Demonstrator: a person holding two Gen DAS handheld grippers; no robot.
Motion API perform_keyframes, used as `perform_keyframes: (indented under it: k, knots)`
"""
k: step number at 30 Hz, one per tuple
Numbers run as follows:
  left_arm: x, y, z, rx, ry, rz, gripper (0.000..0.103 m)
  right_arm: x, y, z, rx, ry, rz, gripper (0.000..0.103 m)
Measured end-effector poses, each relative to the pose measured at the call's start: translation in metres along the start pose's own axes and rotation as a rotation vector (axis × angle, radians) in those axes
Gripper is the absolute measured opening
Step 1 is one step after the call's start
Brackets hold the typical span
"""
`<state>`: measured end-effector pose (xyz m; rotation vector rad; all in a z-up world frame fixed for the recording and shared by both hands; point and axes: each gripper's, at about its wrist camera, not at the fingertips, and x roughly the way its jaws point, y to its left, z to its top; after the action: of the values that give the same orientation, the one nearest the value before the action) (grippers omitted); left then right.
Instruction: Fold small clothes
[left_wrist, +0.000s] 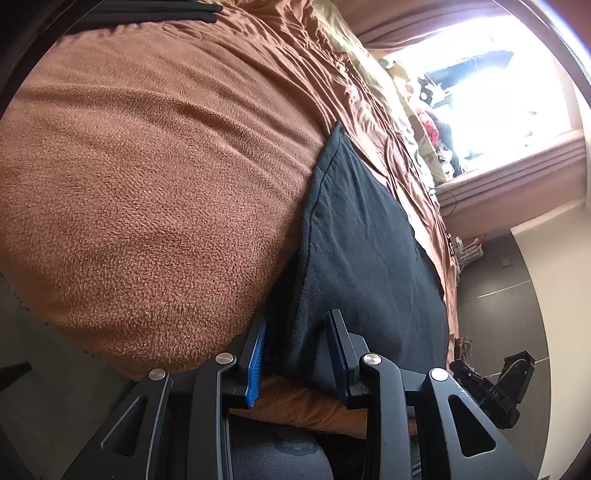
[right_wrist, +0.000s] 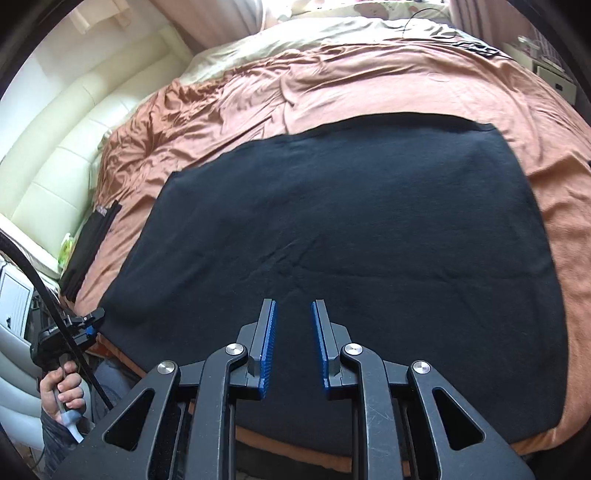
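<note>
One wide bed (right_wrist: 369, 85) fills both views, covered by a brown blanket (left_wrist: 147, 184) with a pale sheet (right_wrist: 295, 33) beyond it toward the window. On the blanket lies a black garment (right_wrist: 332, 229), spread flat with only light creases, its near edge running along the near edge of the bed. A smaller folded stack of dark cloth (right_wrist: 88, 240) rests on the blanket's left edge in the right wrist view, apart from the garment. The right gripper (right_wrist: 293, 314) hovers over the garment's near edge, jaws parted with a clear gap and nothing between the blue pads (right_wrist: 267, 347). The left gripper (left_wrist: 295, 332), held by a hand (right_wrist: 61, 391), sits at the garment's near left corner, jaws wide apart, with the corner's edge lying between them but not pinched.
</note>
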<state>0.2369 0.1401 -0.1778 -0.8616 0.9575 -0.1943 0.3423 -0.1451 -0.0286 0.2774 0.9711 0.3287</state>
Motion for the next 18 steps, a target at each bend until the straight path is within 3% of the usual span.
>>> perform_keyframes:
  k: [10, 18]
  knots:
    - [0.002, -0.001, -0.007, -0.005, -0.081, 0.001, 0.031, 0.058, 0.019, 0.026, -0.057, 0.079, -0.037, 0.017]
    - [0.000, 0.008, -0.010, -0.054, -0.113, -0.005, 0.018, 0.095, 0.033, 0.055, -0.117, 0.076, -0.093, 0.017]
